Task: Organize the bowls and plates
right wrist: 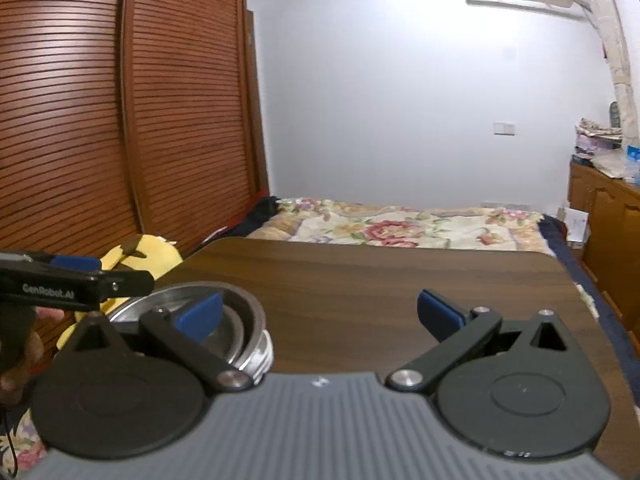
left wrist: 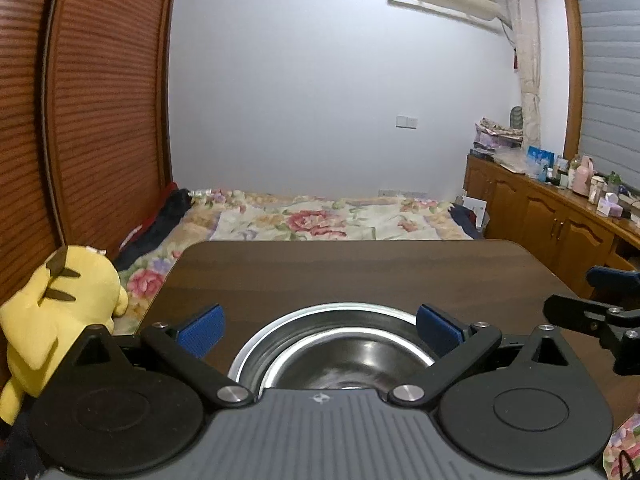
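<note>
We list: our right gripper [right wrist: 318, 314], jaws wide apart over bare dark wood table [right wrist: 360, 280]; nested steel bowls [right wrist: 236, 328] at its left finger; left gripper [right wrist: 76, 276] at frame edge; yellow plush [right wrist: 140, 254]; floral bedspread [right wrist: 400, 224].

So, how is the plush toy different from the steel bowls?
The plush toy is yellow and soft; the bowls are shiny grey metal. The toy lies beside the table, against the wardrobe; the bowls sit on the table, stacked. Neither is held.
</note>
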Demonstrator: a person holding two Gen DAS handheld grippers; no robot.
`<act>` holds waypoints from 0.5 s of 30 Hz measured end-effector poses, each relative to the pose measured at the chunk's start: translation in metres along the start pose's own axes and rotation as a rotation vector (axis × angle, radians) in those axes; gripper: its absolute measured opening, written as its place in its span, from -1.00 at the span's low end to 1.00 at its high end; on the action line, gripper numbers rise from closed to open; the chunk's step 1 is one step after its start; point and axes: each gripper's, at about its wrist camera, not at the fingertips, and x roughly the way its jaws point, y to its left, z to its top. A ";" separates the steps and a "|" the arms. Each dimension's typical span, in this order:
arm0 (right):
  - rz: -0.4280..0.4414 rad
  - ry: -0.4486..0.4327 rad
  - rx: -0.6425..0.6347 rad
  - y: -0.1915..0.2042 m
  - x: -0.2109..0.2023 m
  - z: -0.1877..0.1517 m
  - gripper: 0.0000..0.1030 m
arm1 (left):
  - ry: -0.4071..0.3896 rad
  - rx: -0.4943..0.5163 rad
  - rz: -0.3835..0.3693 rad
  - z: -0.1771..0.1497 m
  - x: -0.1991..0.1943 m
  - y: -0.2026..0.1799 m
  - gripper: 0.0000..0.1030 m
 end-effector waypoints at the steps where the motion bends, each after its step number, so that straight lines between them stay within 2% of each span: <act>1: -0.011 -0.004 -0.002 -0.001 -0.003 0.002 1.00 | -0.002 0.005 0.008 0.002 0.000 -0.003 1.00; 7: -0.045 -0.039 0.007 -0.011 -0.021 0.011 1.00 | -0.006 0.033 0.031 0.004 0.002 -0.021 1.00; 15: -0.138 -0.044 -0.013 -0.020 -0.035 0.010 1.00 | -0.039 0.052 -0.006 0.003 -0.011 -0.031 1.00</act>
